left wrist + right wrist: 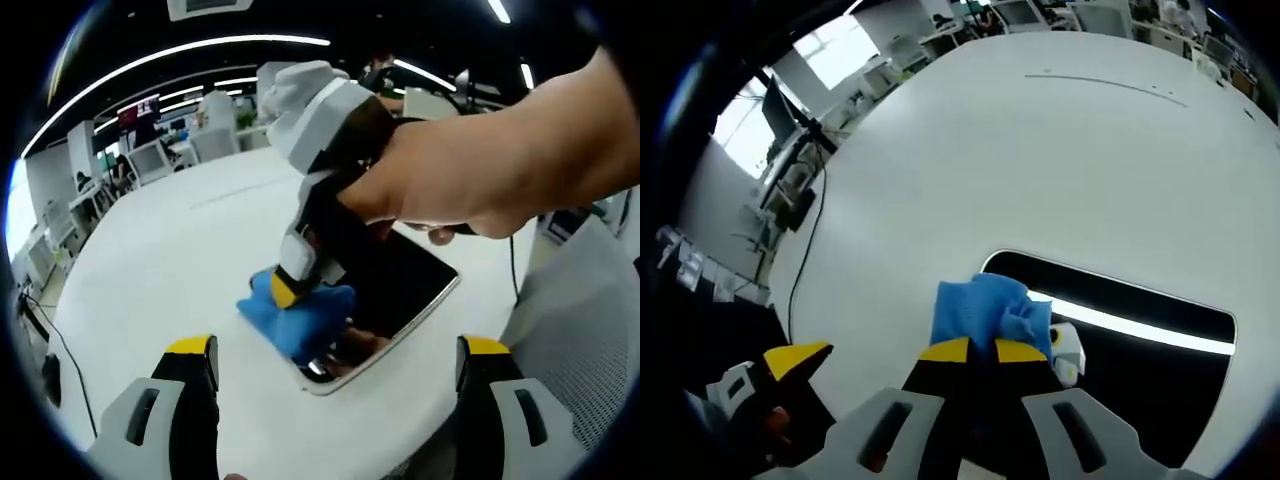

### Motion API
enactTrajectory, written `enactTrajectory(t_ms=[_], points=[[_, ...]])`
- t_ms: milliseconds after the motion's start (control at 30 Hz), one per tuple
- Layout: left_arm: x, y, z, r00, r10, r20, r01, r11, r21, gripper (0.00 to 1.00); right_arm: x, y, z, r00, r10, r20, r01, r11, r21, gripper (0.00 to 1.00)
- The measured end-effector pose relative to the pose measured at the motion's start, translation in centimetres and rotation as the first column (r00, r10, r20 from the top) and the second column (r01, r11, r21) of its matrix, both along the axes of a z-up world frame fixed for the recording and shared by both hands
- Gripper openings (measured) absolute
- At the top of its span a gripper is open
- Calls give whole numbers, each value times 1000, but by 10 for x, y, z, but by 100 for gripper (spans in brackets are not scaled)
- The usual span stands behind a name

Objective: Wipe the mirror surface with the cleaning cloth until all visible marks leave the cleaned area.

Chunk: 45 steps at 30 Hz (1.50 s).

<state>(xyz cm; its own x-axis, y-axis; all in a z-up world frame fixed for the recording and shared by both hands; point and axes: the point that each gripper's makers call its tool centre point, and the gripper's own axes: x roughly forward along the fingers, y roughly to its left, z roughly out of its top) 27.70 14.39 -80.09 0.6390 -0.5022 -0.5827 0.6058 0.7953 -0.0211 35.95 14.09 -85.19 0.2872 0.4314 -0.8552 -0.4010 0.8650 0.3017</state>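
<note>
Right tongs (982, 349) pinching crumpled blue cleaning cloth (985, 312) at rectangular dark mirror's (1140, 345) left end, mid-frame on round white bench (1040, 150). Left tongs (338, 352) hovering wide, lower frame. Hand (470, 170) overhanging mirror.

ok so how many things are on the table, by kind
mirror: 1
blue cleaning cloth: 1
total on the white table: 2

Blue cloth (985, 312), dark mirror (1140, 340), white table (1040, 150), yellow-tipped black tool (980, 352).
</note>
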Motion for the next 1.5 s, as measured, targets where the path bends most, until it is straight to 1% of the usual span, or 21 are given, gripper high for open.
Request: enactTrajectory(t_ms=[67,300,500,767,1000,1400,1500], points=[[0,1,-1,1000,5,-9,-5,1000,-4,99,-2,0,1,1000,2,10,-2,1000,3,2],[-1,-1,-2,1000,-7,-4,7,1000,12,99,-6,0,3,998,33,51,-32,999,-17,2],[0,0,0,1000,-3,5,3,1000,9,99,-5,-4,2,997,28,72,-26,999,-28,1],[-2,-1,0,1000,-14,8,13,1000,27,99,-6,-17,3,997,1,73,0,1000,-13,1],[-1,-2,0,1000,-16,11,16,999,30,99,-11,-27,6,997,-16,73,17,1000,-6,1],[0,-2,1,1000,-17,21,17,999,31,99,-10,-46,5,997,-38,69,38,999,-6,1],[-1,-2,0,1000,-16,11,16,1000,24,99,-10,-50,5,997,-45,67,45,999,-8,1]])
